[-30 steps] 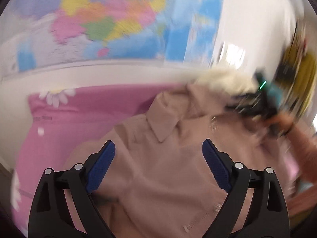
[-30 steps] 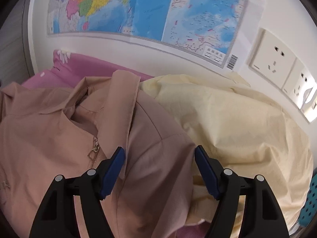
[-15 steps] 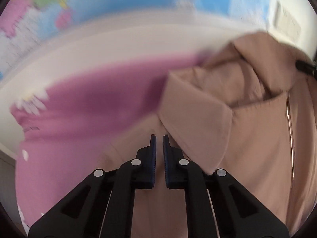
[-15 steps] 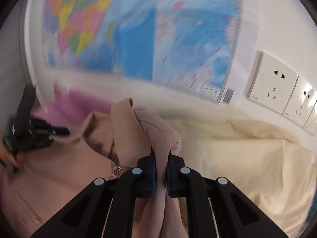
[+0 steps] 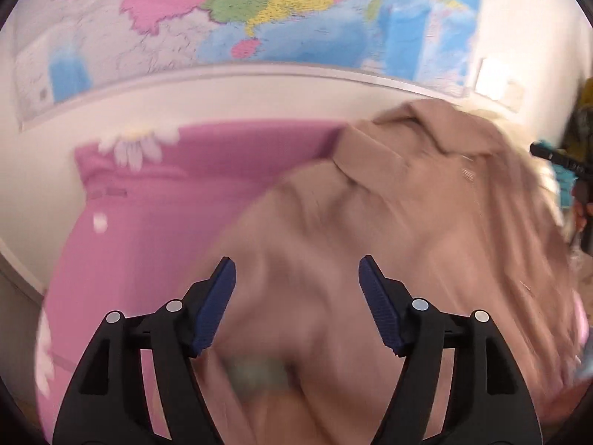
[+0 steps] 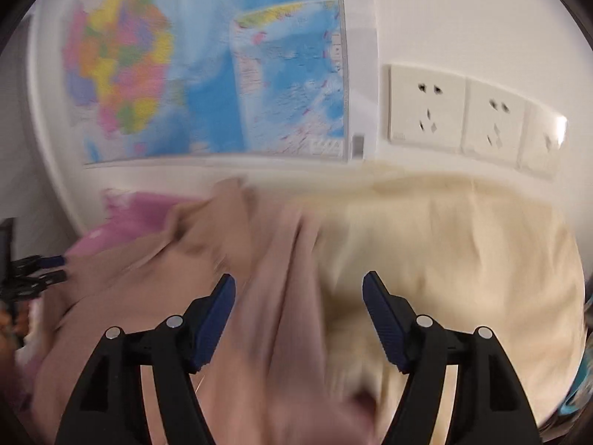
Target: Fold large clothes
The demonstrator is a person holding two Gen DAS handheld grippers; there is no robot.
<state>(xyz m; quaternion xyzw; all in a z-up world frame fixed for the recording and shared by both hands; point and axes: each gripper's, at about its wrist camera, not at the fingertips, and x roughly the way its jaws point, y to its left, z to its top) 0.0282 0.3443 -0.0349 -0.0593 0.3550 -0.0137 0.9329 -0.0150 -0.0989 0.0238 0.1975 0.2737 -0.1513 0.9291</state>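
A tan collared jacket (image 5: 407,230) lies bunched on a pink sheet (image 5: 166,200), its collar toward the wall. My left gripper (image 5: 296,306) is open just above the jacket's left part, holding nothing. In the right wrist view the jacket (image 6: 237,278) lies beside a cream cloth (image 6: 463,252). My right gripper (image 6: 298,313) is open over the jacket's right edge, empty. The left gripper (image 6: 40,276) shows at that view's left edge. Both views are motion-blurred.
A coloured wall map (image 5: 259,18) hangs just behind the bed. White wall sockets (image 6: 459,115) sit above the cream cloth. The pink sheet (image 6: 126,215) reaches the wall on the left.
Both grippers were shut on jacket fabric half a second ago and are now open; the jacket has dropped back onto the bed. A second ago both were open.
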